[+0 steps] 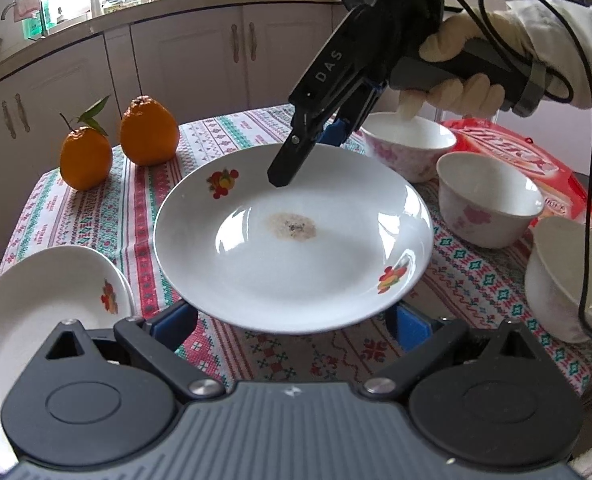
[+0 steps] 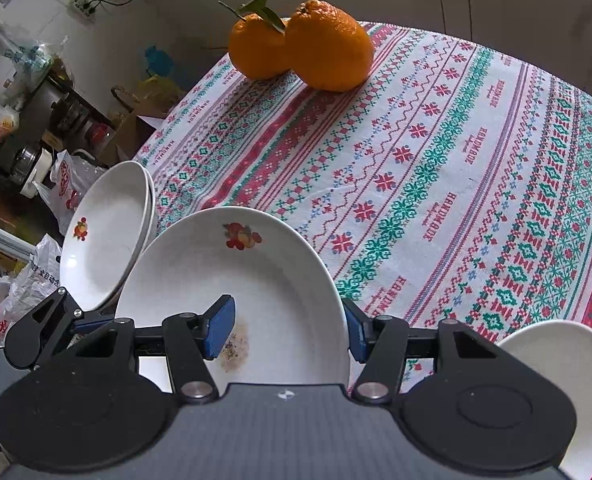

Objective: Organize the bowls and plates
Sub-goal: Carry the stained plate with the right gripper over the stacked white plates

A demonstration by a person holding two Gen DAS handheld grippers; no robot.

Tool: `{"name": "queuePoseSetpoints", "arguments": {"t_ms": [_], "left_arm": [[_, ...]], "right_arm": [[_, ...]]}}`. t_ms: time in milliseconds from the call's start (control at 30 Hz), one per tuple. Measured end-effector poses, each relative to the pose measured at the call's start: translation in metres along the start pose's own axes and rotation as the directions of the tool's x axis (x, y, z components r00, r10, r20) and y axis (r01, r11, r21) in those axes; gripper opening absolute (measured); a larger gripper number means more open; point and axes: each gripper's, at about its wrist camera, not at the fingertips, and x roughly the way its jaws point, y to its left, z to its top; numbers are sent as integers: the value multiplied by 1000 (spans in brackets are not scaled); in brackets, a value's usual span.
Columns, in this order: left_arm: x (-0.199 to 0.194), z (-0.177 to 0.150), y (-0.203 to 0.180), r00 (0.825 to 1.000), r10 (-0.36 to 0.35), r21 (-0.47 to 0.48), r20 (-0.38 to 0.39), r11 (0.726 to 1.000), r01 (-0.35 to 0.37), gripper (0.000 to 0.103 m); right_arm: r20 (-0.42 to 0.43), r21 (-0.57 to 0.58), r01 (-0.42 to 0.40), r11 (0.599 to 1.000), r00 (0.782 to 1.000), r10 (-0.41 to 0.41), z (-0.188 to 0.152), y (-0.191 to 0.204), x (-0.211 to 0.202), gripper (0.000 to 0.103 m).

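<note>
The left wrist view shows the left tool (image 1: 291, 320) spread wide, its blue pads either side of the near rim of a white round ceramic plate with fruit motifs and a brownish stain (image 1: 291, 236); whether the pads touch the rim cannot be told. The right tool (image 1: 296, 160), held by a white-gloved hand (image 1: 464, 76), reaches down over the plate's far rim, and its opening cannot be told from here. A stack of similar white plates (image 1: 43, 304) sits at the left edge of the worktop covered by a red-and-green patterned cloth (image 1: 143, 216). Three white bowls with pink flowers (image 1: 488, 200) stand to the right, and two oranges (image 1: 115, 140) behind.

The right wrist view shows the right tool (image 2: 287, 328) wide, one blue pad inside the stained plate (image 2: 255, 276) and one outside its rim. The plate stack (image 2: 107, 240) lies just left, overlapped by the stained plate's edge in this view; the oranges (image 2: 300, 48) sit far back
</note>
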Motion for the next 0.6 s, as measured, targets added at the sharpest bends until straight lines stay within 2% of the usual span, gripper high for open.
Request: {"name": "queuePoseSetpoints", "arguments": {"t_ms": [300,600], "left_arm": [[-26,-3,7,1000,5,-11,25,1000,-4,100],[-55,-13,23,998,39,-39,48,999,-37,100]], "right_arm": [[21,-25,2,1000,1000,-2,-1,27,-8,63],[26,-72,-4,997,1000,6,7,64,-3,63]]}}
